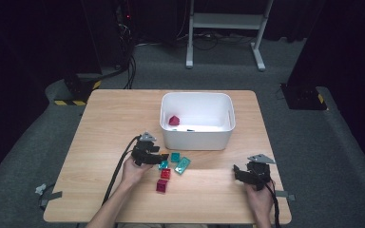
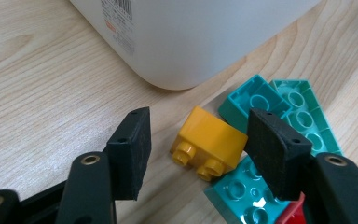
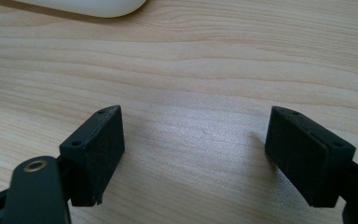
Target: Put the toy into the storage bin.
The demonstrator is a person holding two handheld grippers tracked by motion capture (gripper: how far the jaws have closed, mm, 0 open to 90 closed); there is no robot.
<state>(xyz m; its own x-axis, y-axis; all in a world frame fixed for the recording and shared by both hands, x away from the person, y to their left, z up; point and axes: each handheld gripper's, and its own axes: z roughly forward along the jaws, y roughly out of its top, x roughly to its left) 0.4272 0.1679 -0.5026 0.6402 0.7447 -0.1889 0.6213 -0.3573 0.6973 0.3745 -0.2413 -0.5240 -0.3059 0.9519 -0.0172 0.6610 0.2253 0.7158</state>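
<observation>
A yellow two-stud brick (image 2: 212, 137) lies on its side on the wooden table, between the jaws of my left gripper (image 2: 199, 120). The right pad (image 2: 272, 149) stands at the brick's edge, while the left pad (image 2: 135, 149) is well clear of it, so the gripper is open. Around the brick lie teal bricks (image 2: 254, 98) (image 2: 303, 112) (image 2: 237, 196) and a red one (image 2: 293, 214). From above, my left gripper (image 1: 159, 159) sits over this cluster, just in front of the white bin (image 1: 197, 137). My right gripper (image 1: 236, 172) rests low at the table's front right, jaws wide open over bare wood (image 3: 193, 116).
The white bin holds a dark red piece (image 1: 173, 120). A red brick (image 1: 165, 173) and a magenta brick (image 1: 162, 185) lie nearest the person. The bin's rounded corner (image 2: 191, 37) stands close behind the yellow brick. Cables trail off the table's front edge.
</observation>
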